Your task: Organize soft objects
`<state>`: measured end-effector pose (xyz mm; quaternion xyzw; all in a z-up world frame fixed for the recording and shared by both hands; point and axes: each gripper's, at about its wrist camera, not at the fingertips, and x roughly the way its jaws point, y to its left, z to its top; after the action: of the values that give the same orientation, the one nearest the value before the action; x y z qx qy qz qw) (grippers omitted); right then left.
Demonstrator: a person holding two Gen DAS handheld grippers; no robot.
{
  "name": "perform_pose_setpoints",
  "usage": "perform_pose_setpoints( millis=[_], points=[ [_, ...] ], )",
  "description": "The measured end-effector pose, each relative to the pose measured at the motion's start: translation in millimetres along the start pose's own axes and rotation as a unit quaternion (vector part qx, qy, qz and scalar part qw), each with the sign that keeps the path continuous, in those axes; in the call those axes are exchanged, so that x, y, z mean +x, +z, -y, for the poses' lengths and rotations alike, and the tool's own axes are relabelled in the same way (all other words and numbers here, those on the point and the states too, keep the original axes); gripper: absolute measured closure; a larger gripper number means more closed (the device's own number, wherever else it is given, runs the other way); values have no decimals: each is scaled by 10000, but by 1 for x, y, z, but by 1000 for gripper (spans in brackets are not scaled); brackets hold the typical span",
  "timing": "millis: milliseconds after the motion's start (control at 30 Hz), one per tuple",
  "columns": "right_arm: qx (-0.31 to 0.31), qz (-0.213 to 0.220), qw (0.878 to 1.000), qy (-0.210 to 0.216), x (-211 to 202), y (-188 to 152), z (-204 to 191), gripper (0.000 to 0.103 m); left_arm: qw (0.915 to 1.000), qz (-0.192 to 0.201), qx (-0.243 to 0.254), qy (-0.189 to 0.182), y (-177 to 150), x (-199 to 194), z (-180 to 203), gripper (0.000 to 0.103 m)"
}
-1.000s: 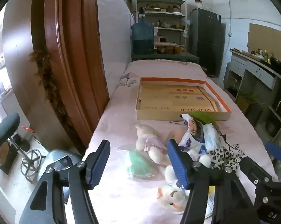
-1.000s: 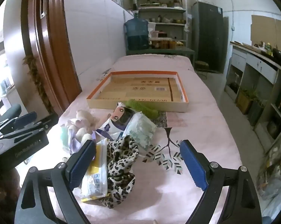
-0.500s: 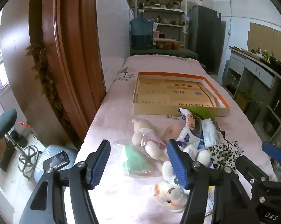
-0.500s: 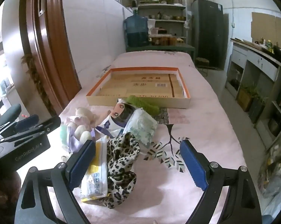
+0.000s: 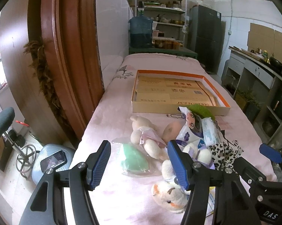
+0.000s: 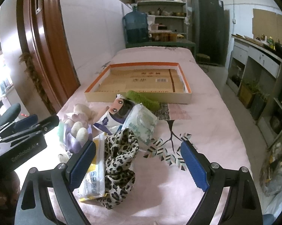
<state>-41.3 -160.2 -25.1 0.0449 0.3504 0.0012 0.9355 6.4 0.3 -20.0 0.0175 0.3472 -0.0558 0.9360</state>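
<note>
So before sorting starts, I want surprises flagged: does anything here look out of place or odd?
Nothing damaged. The soft toys and packets lie jumbled on the pink cloth, none inside the cardboard tray; a leopard-print cloth sprawls crumpled.

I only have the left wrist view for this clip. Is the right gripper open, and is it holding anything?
Observer: The right gripper is open, jaws wide apart, and holds nothing.
Operator: What lies nearest it?
Observer: A leopard cloth, just inside its left finger.
Operator: Something yellow peeks out behind my gripper. What is it?
Observer: A yellow-edged packet, lying flat against the left side of the cloth.
</note>
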Motion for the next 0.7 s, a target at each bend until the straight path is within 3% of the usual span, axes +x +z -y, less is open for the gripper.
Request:
perform_pose_setpoints(
  millis=[700],
  points=[
    [22, -132, 9999, 72, 8, -1, 0, 10, 9999, -75, 75, -50, -2, 5, 2, 40]
  ],
)
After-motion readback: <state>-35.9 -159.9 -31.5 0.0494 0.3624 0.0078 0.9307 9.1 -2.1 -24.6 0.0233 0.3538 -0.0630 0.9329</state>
